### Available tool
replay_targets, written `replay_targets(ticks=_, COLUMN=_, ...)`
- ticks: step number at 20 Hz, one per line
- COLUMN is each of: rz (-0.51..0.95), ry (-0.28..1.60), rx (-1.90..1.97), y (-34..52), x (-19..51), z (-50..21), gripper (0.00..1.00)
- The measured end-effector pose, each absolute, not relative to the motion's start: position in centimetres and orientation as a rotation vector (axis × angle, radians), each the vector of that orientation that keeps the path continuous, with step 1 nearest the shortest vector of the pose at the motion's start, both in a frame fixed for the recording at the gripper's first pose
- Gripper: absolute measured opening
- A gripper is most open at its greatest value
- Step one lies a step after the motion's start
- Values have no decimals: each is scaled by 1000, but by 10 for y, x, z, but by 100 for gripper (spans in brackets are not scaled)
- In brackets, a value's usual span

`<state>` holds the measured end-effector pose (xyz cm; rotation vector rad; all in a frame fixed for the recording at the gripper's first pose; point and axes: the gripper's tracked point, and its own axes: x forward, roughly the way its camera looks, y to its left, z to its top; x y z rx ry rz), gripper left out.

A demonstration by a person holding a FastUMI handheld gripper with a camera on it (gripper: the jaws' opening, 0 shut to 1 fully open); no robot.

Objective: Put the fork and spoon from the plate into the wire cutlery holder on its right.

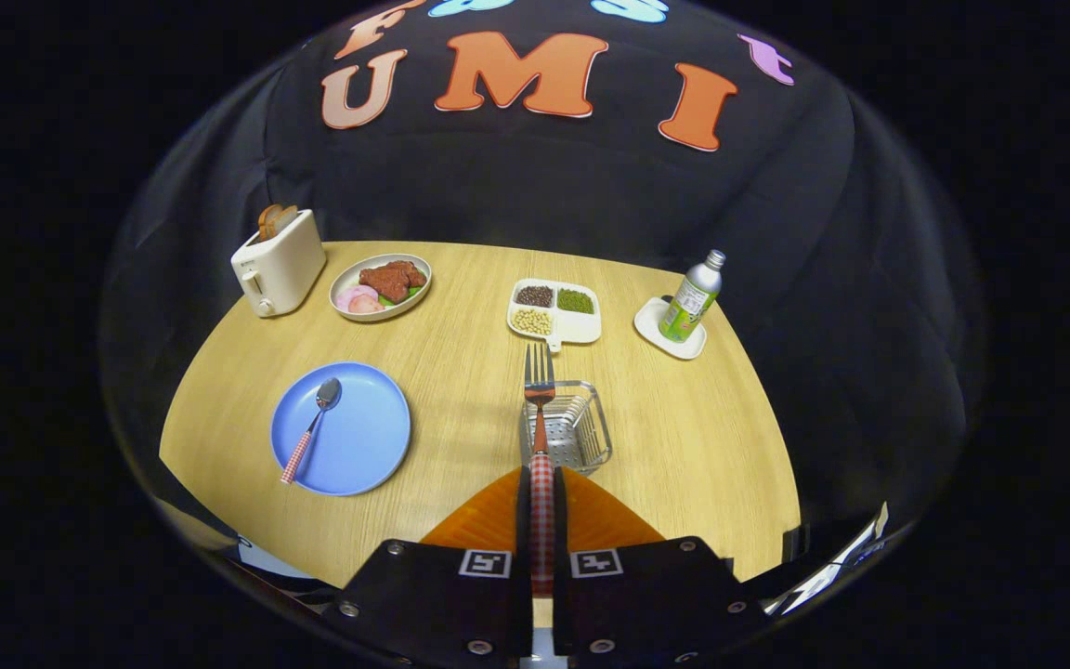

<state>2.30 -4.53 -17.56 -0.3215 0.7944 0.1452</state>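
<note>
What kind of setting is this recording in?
Likely a staged dining table in a booth: a round wooden table holding a cream toaster and blue plate; the gripper grips a checked-handled fork.

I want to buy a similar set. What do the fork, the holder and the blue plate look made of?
The fork, its handle clamped in the tool, looks like shiny metal at the tines; the red-checked handle is probably plastic. The holder just beyond looks like silvery metal: thin wire sides, perforated floor. The blue plate seems matte plastic or melamine, evenly coloured with little glare; ceramic is possible.
</note>
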Motion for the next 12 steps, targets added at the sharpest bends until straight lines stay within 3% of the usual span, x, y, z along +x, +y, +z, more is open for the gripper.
replay_targets(ticks=12, rz=146, ry=1166, rx=-359, y=-83, x=41, z=-197, gripper=9)
